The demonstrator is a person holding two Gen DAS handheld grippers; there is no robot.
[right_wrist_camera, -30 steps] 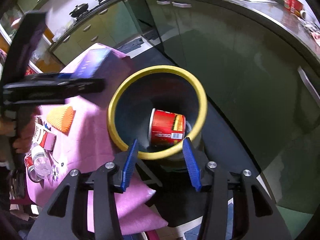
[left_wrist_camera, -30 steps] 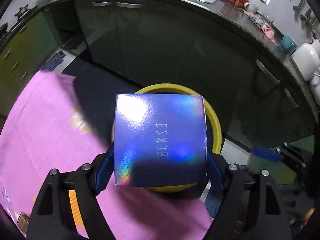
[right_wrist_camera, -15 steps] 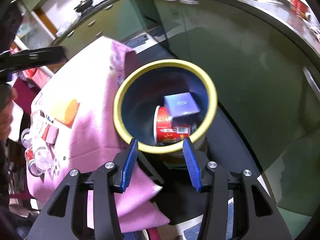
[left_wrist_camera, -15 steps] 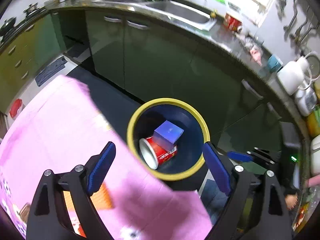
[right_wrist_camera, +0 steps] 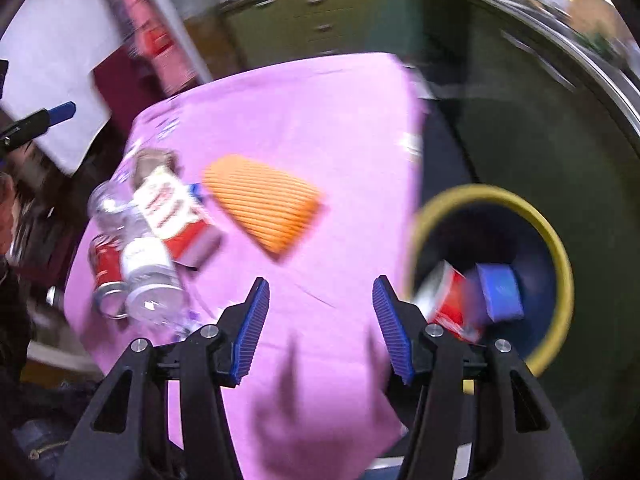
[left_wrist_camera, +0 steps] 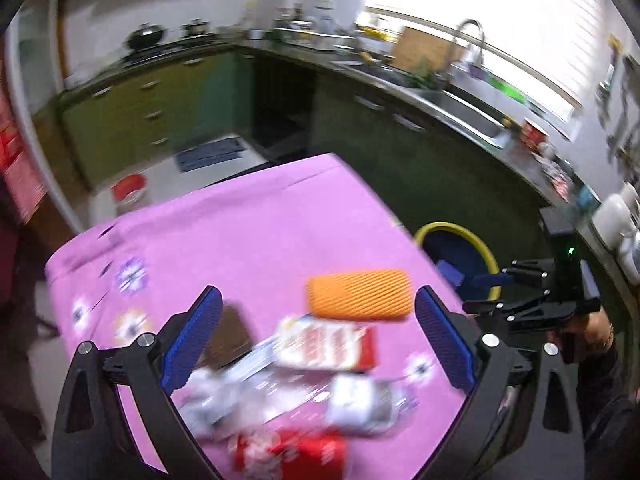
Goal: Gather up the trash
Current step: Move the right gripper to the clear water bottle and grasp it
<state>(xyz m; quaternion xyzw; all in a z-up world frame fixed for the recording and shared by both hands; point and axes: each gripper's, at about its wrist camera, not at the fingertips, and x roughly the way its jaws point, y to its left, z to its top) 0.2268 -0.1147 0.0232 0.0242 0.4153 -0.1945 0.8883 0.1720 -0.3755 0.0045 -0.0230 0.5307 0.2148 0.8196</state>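
Pink cloth is covering the table, carrying a ribbed orange sleeve, a red-white carton, a clear plastic bottle and a red can. Both the left gripper and right gripper are gaping wide, holding nothing. Beside the table, a yellow-rimmed bin is holding a blue box.

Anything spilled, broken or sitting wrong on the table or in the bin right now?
Nothing stands out. The trash bin stands upright holding the blue box and red cup. The clear bottle and red can lie on their sides, awaiting pickup.
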